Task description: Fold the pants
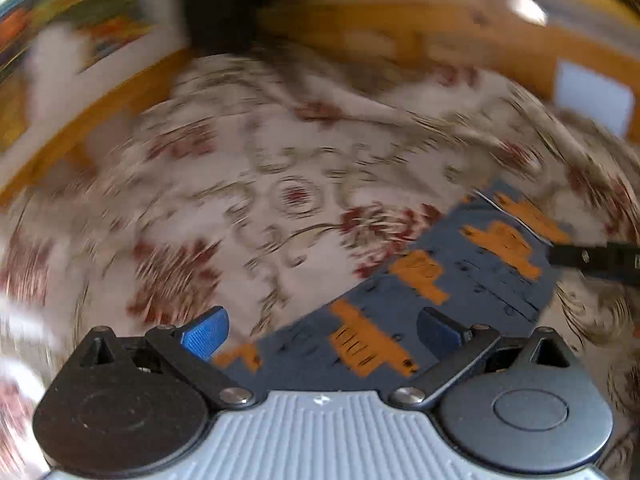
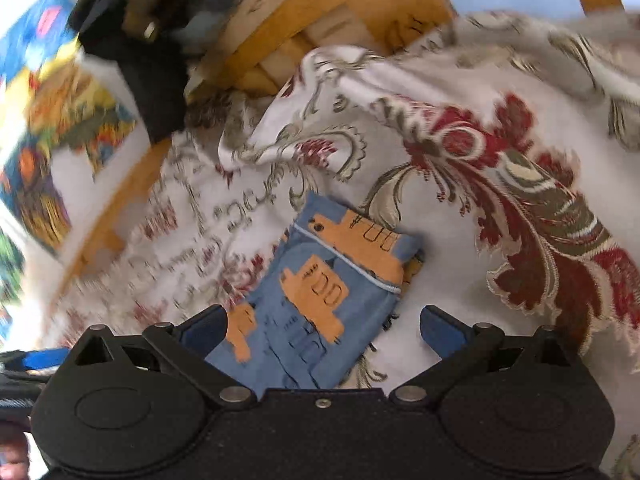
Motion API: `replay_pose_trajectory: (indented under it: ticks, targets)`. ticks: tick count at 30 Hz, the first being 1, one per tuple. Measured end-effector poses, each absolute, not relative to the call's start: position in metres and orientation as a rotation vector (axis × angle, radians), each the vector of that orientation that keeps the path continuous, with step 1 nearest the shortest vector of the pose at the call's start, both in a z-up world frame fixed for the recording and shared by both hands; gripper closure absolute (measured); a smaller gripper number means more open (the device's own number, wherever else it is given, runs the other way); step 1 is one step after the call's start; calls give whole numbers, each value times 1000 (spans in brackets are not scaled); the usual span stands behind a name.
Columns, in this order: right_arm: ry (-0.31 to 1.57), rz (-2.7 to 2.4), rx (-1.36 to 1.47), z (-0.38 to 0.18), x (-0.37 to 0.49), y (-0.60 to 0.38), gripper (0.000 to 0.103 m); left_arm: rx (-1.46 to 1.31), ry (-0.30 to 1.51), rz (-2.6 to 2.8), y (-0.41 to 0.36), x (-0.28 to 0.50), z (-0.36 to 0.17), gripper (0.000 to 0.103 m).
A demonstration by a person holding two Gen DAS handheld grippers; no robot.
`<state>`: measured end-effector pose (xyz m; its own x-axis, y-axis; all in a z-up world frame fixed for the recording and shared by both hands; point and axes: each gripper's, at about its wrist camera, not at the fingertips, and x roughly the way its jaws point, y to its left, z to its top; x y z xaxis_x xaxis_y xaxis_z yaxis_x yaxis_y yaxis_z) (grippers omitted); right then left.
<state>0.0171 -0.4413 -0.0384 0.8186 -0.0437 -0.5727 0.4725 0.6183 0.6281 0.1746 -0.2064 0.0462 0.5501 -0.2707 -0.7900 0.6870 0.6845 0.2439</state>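
The pants [image 2: 316,300] are blue with orange truck prints and lie folded into a small rectangle on a floral bedspread [image 2: 460,208]. In the right wrist view they sit just ahead of my right gripper [image 2: 324,330], which is open and above them, its left finger over their near corner. The left wrist view is motion-blurred; the pants [image 1: 432,288] stretch from centre bottom to the right. My left gripper [image 1: 322,332] is open above their near end with nothing between its blue pads [image 1: 206,334]. A black piece of the other gripper [image 1: 596,260] shows at the right edge.
A wooden bed frame [image 2: 288,28] runs behind the bedspread. A colourful patterned rug [image 2: 44,152] lies on the floor to the left. Dark clothing [image 2: 136,60] hangs over the frame at upper left. A bunched fold of bedspread [image 2: 312,100] rises beyond the pants.
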Motion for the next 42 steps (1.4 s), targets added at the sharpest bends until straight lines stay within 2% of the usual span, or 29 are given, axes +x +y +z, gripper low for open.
replay_pose_trajectory:
  ticks: [4,6,11,13,17,21,24,29,35,42]
  targets:
    - [482,-326,1067,-48,13,-463,1,757,929,-689,-256,190,53,0]
    - [444,-329,1171,-53,10,-473,1,756,927,-742,-267,194,49,0]
    - [371,-389,1325,-64,6,-486,5,705,674,-965,-289,203,20,0]
    - [376,-414,1293,-63,13,-480,6,684,645,-1015,-302,211,4,1]
    - [391,-464,1251,-65,22,-471,21,624,719,-1092,-327,233,-22,11]
    - [395,-486,1216,-67,27,-465,25,579,774,-1081,-340,253,-50,13]
    - [397,-506,1214,-70,25,-469,33,569,812,-1067,-345,261,-69,13]
    - [411,-567,1268,-81,23,-480,77,576,785,-1047,-346,258,-82,8]
    - [425,-555,1297,-86,22,-486,88,574,800,-1015,-344,256,-83,7]
    - [401,-487,1197,-67,23,-483,91,433,939,-1012,-332,268,-49,8]
